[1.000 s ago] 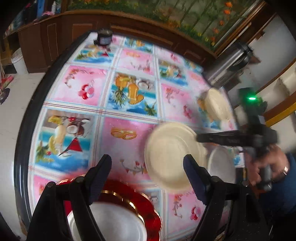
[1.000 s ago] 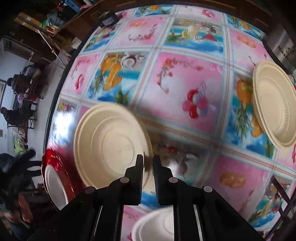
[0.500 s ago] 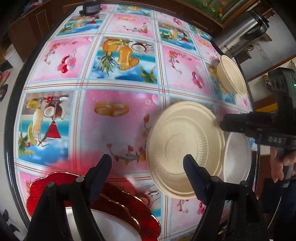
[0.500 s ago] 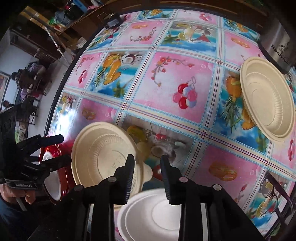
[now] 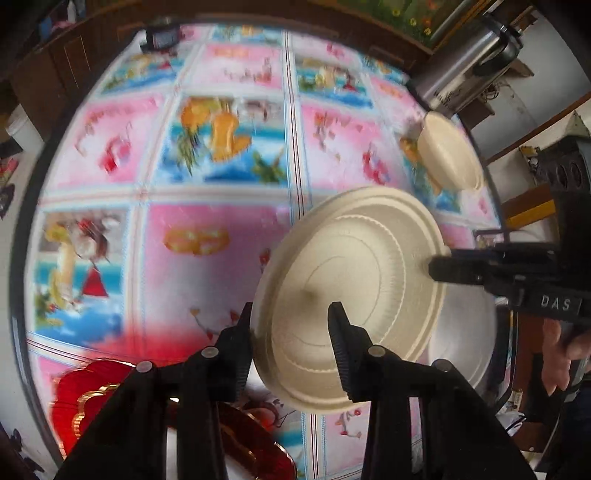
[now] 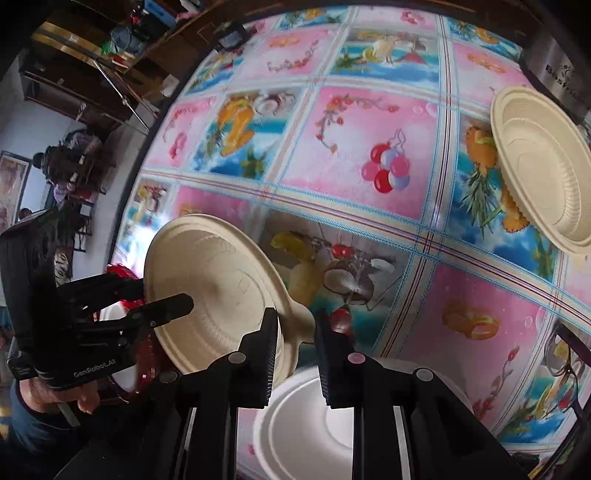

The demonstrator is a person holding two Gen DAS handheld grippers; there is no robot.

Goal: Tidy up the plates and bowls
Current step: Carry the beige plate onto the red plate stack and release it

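Observation:
A cream paper plate (image 5: 354,295) is tilted up off the table between both grippers; it also shows in the right wrist view (image 6: 218,295). My left gripper (image 5: 291,332) straddles its near rim, jaws partly closed around the edge. My right gripper (image 6: 295,332) is open with the plate's far rim between its fingers; it shows at the right in the left wrist view (image 5: 439,269). A white plate (image 6: 314,421) lies under the right gripper. A red plate (image 5: 92,402) with a white plate on it lies at bottom left. A second cream plate (image 6: 543,170) lies far right.
The round table (image 6: 369,147) has a pink and blue picture cloth. A steel kettle (image 5: 465,62) stands at the far right edge by the second cream plate. Glasses (image 6: 565,354) lie near the right rim. A small dark object (image 5: 162,33) sits at the far edge.
The right gripper's jaws opened. The left gripper moved in to the cream plate's rim and narrowed around it. The plate has tipped up on edge.

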